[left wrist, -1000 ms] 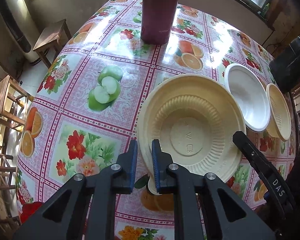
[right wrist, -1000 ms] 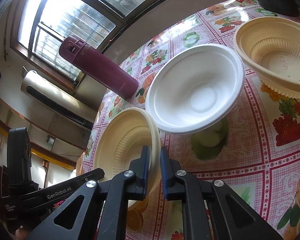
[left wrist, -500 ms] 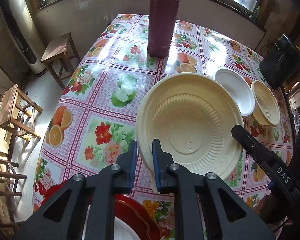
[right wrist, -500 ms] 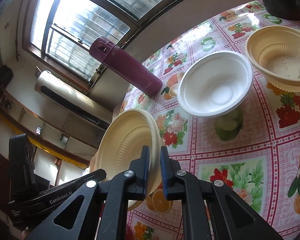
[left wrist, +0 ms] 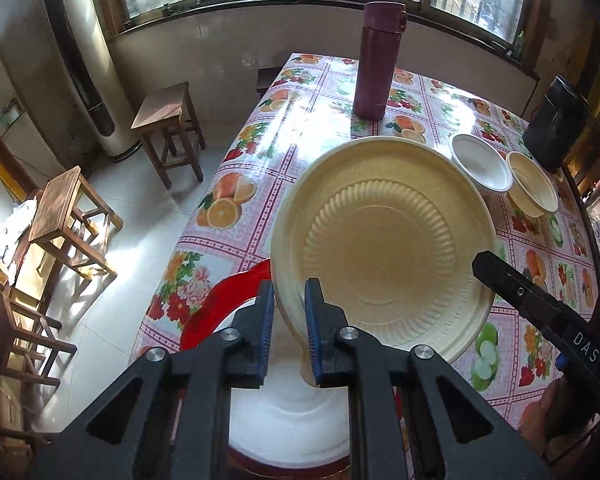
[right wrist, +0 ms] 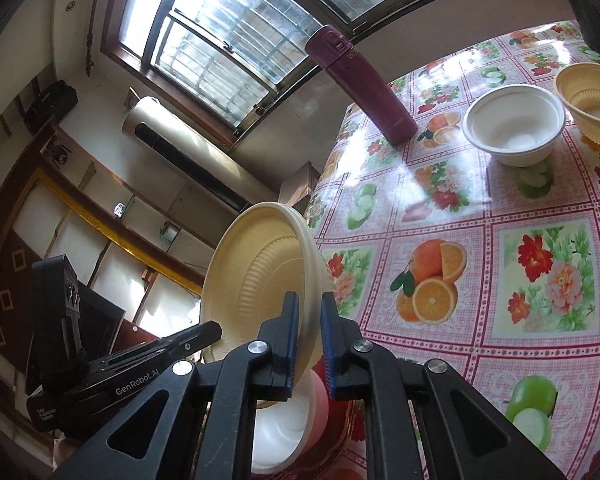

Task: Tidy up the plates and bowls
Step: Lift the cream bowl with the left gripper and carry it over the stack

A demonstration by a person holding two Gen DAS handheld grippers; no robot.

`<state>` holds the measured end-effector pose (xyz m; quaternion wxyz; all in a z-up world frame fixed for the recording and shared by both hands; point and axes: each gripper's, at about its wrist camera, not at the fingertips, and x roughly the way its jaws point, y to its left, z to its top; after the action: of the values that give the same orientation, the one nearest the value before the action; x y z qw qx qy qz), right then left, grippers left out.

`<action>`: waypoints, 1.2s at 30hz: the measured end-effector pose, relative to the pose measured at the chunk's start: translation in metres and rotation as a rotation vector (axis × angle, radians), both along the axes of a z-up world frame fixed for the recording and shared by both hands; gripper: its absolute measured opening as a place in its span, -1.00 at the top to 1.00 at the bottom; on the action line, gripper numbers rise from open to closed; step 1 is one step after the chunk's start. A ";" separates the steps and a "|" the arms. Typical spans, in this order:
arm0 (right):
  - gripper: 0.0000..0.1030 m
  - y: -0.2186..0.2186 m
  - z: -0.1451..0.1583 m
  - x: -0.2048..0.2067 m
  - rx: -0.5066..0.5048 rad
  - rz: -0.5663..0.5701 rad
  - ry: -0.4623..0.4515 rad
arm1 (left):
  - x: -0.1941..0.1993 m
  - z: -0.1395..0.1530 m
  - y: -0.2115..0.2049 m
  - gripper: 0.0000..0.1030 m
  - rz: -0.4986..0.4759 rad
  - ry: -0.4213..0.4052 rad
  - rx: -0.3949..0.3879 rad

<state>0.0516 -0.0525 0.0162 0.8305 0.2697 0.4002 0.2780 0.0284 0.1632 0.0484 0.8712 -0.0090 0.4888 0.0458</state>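
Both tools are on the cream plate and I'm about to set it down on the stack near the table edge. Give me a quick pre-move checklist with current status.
1. Left tool shut on the cream plate rim: ok.
2. Right tool shut on the same plate's rim: ok.
3. Plate clear of the table: ok, it hangs tilted above the cloth.
4. Target in view: ok, white plate on red plate lies below the left tool.
5. Plate centred over the stack: cannot tell.
6. White bowl, cream bowl and flask out of the way: ok, all stand farther up the table.
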 end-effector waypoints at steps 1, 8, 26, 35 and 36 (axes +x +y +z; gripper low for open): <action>0.80 0.006 0.000 -0.006 -0.014 0.012 -0.003 | -0.006 -0.002 0.004 0.74 0.006 0.001 -0.004; 0.79 0.037 -0.015 -0.037 -0.111 0.066 -0.004 | -0.037 -0.027 0.025 0.74 0.041 0.022 -0.022; 0.50 0.079 -0.021 -0.081 -0.351 0.120 -0.137 | -0.075 -0.043 0.035 0.73 0.089 -0.052 0.097; 0.16 0.050 0.000 -0.085 -0.289 0.069 -0.224 | -0.098 -0.012 0.010 -0.20 0.114 -0.269 0.337; 0.14 0.045 0.002 -0.085 -0.285 0.055 -0.233 | -0.100 -0.008 0.007 -0.30 0.104 -0.296 0.350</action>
<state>-0.0336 -0.0071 0.0181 0.8932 0.1044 0.3439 0.2703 -0.0714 0.1699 0.0405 0.9180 0.1105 0.3394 0.1729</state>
